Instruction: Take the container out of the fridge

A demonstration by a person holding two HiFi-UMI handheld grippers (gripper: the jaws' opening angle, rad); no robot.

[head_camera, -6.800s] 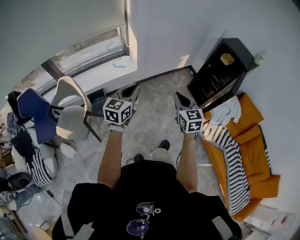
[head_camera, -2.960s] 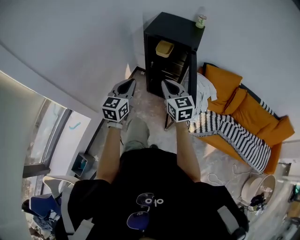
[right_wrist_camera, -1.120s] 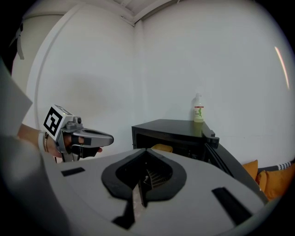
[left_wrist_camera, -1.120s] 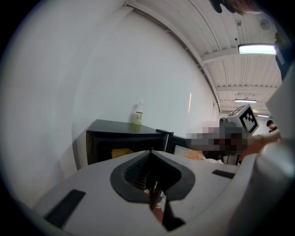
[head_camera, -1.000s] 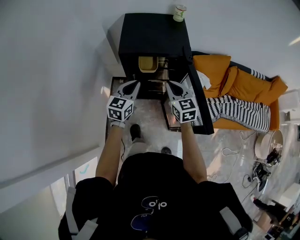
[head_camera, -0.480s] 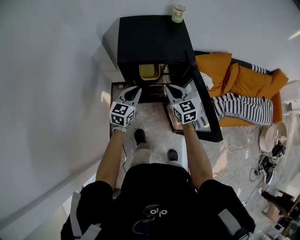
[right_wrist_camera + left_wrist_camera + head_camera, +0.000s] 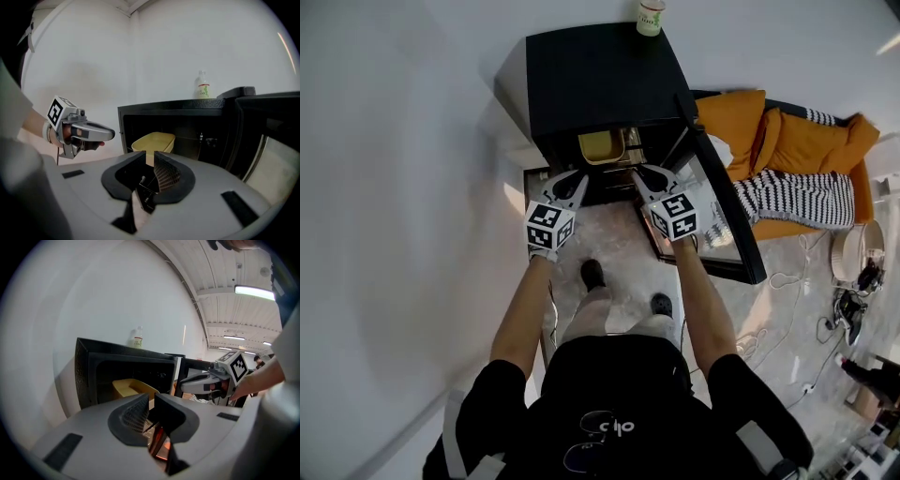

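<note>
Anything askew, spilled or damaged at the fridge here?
Nothing stands out. The yellow container sits level inside the open black fridge, and the bottle on top stands upright.

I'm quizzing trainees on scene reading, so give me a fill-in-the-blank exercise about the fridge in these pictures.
1. The container inside the black fridge is ____ in colour.
2. The fridge's door stands ____.
3. On the fridge's top stands a small ____.
Missing words: yellow; open; bottle.
</note>
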